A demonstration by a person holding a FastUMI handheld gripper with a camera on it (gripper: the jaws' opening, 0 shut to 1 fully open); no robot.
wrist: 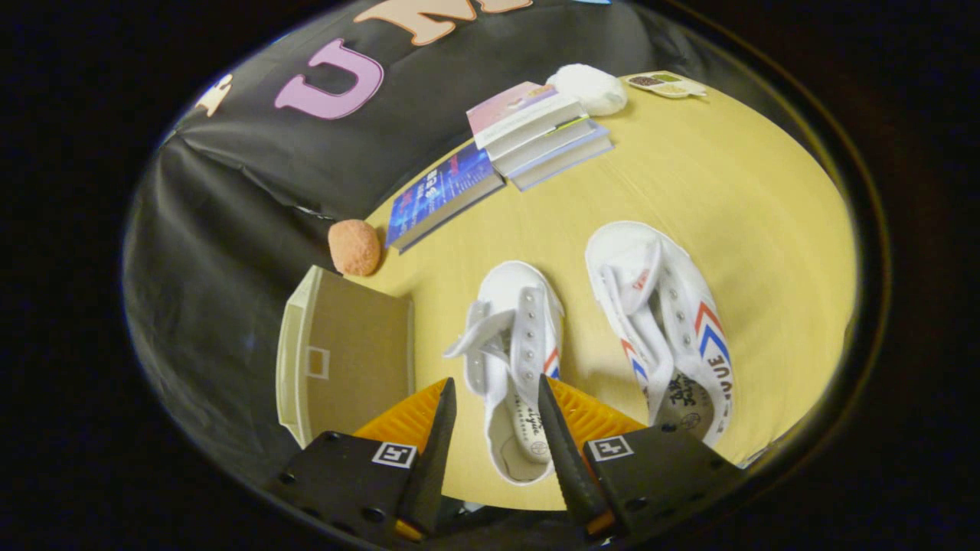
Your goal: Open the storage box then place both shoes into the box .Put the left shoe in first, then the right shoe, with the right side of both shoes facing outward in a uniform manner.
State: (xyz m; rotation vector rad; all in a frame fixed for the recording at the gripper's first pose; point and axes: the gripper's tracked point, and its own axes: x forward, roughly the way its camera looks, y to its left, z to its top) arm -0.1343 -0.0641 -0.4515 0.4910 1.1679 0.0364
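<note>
At the far left, a cream storage box (344, 356) with a brown lid sits closed at the edge of the yellow tabletop (766, 229), an orange ball (354, 246) just beyond it. Behind, a blue book (440, 195) bears white writing too small to read, beside a stack of books (540, 130), a white ball (588, 89) and a small tray (666, 84). The gripper (498, 405) hovers with jaws wide open, holding nothing; the heel of one white shoe (513, 360) lies between them, script printed on its insole. Just right lies the second shoe (666, 321), with red and blue chevrons, letters reading "UE" along its side and illegible insole script.
</note>
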